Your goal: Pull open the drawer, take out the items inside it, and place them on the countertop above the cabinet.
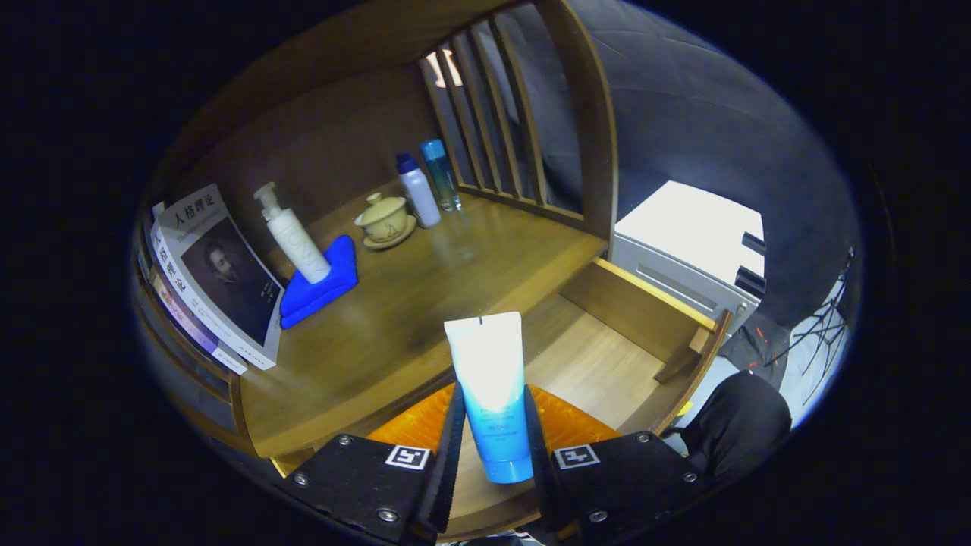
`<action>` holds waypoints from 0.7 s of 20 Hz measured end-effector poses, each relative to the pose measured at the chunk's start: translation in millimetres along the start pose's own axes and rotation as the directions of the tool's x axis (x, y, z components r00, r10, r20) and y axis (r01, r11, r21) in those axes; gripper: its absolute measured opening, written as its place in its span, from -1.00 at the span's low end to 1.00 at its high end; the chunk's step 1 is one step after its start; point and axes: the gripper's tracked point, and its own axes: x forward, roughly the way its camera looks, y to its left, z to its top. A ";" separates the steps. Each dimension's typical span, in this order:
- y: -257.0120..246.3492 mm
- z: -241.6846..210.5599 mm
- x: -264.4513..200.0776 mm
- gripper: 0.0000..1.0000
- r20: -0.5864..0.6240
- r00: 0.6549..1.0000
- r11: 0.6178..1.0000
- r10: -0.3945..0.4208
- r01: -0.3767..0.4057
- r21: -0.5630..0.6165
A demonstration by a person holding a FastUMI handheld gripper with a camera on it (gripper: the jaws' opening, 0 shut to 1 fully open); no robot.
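My gripper (493,447) is shut on a white-and-blue squeeze tube (489,379), which stands upright between the fingers with its crimped white end up. Below it the wooden drawer (645,311) is pulled open. An orange ribbed object (565,425) lies in the drawer just behind the fingers. The wooden countertop (425,303) stretches just ahead of the tube and to its left, above the drawer.
On the countertop stand a white pump bottle (292,235) on a folded blue cloth (322,284), a lidded tea bowl on a saucer (385,220), a white bottle (417,189) and a blue bottle (440,173). Books (216,277) lean at the left. A slatted wooden side (516,129) and a white box (690,246) are to the right.
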 end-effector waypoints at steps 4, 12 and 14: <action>42.9 20.1 -3.2 -0.10 0.041 0.997 0.990 0.071 -0.066 -0.121; 118.4 33.0 17.2 -0.09 0.034 0.979 0.917 0.200 -0.175 -0.357; 127.9 28.4 27.6 -0.09 0.016 0.976 0.904 0.216 -0.194 -0.382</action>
